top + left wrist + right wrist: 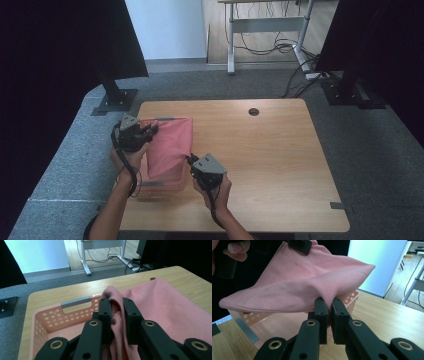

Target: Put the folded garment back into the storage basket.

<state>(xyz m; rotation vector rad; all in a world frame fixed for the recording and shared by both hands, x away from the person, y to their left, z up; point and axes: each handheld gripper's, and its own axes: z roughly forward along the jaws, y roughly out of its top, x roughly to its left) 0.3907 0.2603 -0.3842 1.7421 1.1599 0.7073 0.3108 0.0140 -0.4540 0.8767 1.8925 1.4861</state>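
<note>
Both grippers stretch cloth (170, 145) diagonally.

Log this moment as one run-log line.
left claw: shut on pink cloth | right claw: shut on pink cloth | cloth held above pink basket

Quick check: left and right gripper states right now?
Left gripper: closed on the pink knit cloth, over the pink perforated plastic basket.
Right gripper: closed on the same cloth.
</note>
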